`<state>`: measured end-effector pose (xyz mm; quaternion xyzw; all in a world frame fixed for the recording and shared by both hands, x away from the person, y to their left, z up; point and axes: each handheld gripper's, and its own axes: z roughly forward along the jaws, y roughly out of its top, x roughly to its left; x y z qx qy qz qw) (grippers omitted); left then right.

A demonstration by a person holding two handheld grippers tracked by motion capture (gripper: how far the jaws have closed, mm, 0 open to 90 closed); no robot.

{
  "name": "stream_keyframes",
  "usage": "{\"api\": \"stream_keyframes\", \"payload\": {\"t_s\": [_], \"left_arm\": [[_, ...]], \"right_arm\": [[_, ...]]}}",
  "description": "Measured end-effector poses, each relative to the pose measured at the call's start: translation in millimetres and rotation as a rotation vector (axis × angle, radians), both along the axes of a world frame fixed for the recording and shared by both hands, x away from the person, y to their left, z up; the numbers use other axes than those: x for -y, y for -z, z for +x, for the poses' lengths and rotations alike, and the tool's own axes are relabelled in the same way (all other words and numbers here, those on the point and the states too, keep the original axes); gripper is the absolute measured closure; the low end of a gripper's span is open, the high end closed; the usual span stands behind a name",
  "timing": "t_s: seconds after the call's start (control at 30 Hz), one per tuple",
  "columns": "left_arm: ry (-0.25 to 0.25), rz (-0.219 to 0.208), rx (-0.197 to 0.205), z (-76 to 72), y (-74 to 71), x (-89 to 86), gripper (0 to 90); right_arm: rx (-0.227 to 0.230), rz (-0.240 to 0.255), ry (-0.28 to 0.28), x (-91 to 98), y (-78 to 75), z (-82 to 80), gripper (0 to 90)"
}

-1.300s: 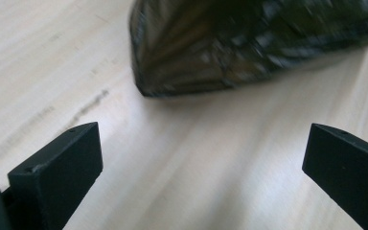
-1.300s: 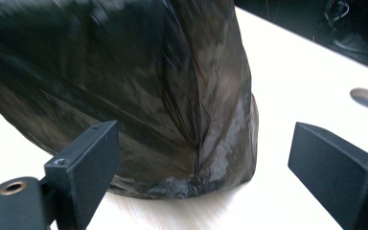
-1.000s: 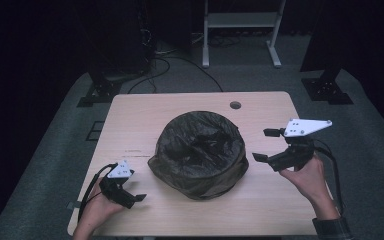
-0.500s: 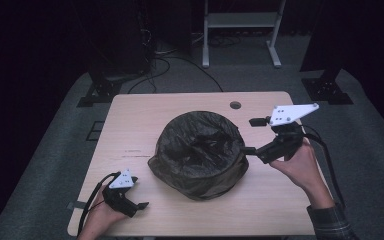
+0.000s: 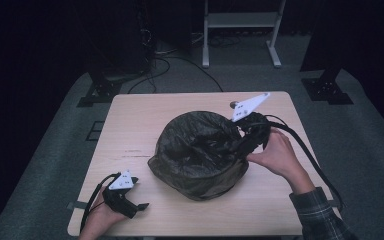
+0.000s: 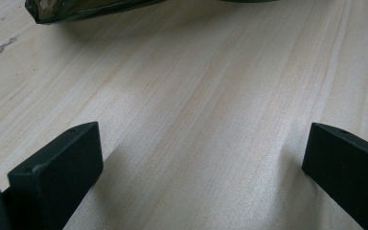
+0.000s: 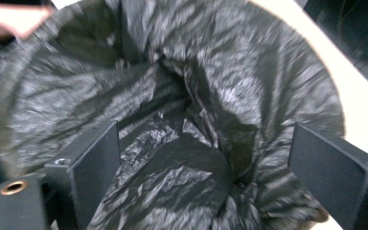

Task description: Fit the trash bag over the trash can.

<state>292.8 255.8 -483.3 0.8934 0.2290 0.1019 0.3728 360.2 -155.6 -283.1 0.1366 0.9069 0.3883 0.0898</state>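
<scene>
A: What does the bag (image 5: 200, 155) look like?

B: It is one black plastic bag, thin, glossy and heavily crinkled, lining something round so that it forms a wide open bowl. Its rim is folded outward and down, and the plastic sags into deep creases toward the middle. It sits near the centre of the table (image 5: 130, 125), a little toward the person's right.

A: And from the right gripper view?

B: The same bag (image 7: 187, 120) takes up most of that picture, its folds catching grey highlights. The view is somewhat blurred.

A: How do the grippers stand?

B: There are two. The right gripper (image 5: 245, 135) is at the bag's right rim, pointing into its mouth, with its jaws spread wide and nothing between them but the liner beyond. The left gripper (image 5: 135, 206) rests low at the near left corner of the table, well apart from the bag, its jaws also spread, with bare wood between them.

A: Anything else to count?

B: One small dark round thing (image 5: 234, 104) lies on the far edge of the table, too small to identify. Two hands hold the grippers, one each
</scene>
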Motion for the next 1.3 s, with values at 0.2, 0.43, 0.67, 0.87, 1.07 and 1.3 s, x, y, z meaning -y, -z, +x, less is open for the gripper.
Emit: {"api": "stream_keyframes", "payload": {"t_s": [0.2, 0.43, 0.67, 0.87, 1.07, 1.3], "left_arm": [[0.000, 0.000, 0.000, 0.0, 0.0, 0.0, 0.0], [0.001, 0.000, 0.000, 0.0, 0.0, 0.0, 0.0], [0.002, -0.001, 0.000, -0.2, 0.1, 0.1, 0.0], [0.003, -0.002, -0.001, -0.3, 0.1, 0.2, 0.0], [0.004, -0.001, -0.001, -0.4, 0.1, 0.2, 0.0], [0.005, -0.002, -0.002, -0.4, 0.1, 0.2, 0.0]], "right_arm": [[-0.054, -0.120, -0.018, -17.6, 12.0, 7.0, 9.4], [-0.076, -0.178, -0.035, -22.9, 19.0, 8.0, 9.4], [-0.107, -0.216, -0.049, -26.0, 23.2, 8.0, 9.4], [-0.059, -0.172, -0.020, -21.1, 11.0, 6.4, 9.4], [-0.025, -0.145, -0.013, -27.4, -7.7, 4.7, 9.4], [-0.002, -0.126, -0.028, -53.5, -13.7, 12.2, 9.4]]}}
